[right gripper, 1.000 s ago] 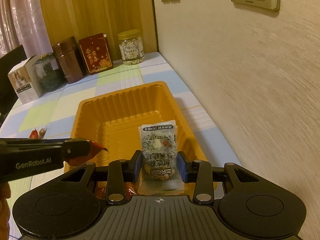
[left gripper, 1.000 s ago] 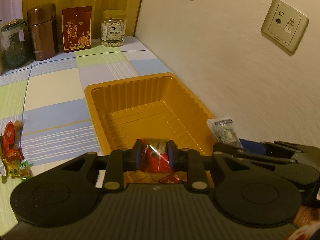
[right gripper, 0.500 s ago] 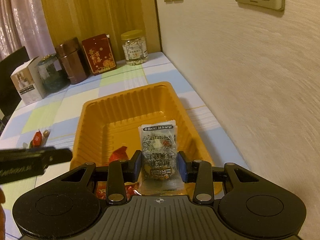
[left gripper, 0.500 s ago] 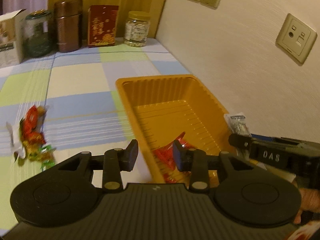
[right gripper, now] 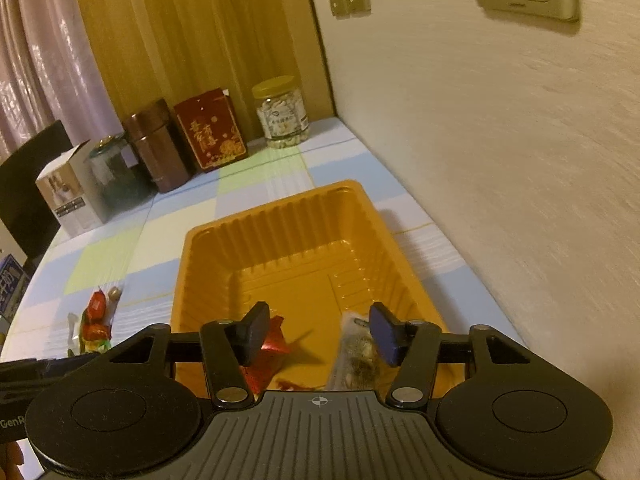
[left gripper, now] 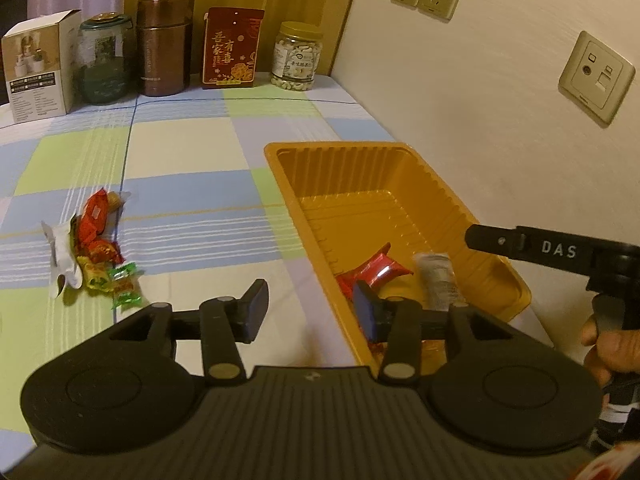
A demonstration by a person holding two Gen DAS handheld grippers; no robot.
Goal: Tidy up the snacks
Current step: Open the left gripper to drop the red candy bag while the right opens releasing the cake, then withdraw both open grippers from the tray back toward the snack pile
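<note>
"DAS" on the right tool's (left gripper: pixel 556 250) arm; "喜" on the red box (left gripper: pixel 230 53).

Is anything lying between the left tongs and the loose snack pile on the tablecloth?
Nothing visible: only bare tablecloth separates the open left tongs from the snack pile.

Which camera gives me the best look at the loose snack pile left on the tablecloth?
Left wrist: the snack pile lies unobstructed, each wrapper distinct. The right wrist view catches it only small at the left edge, partly behind the gripper body.

Black ribbed tool (left gripper: pixel 310 308), blue pads (right gripper: pixel 384 334), brass screws
</note>
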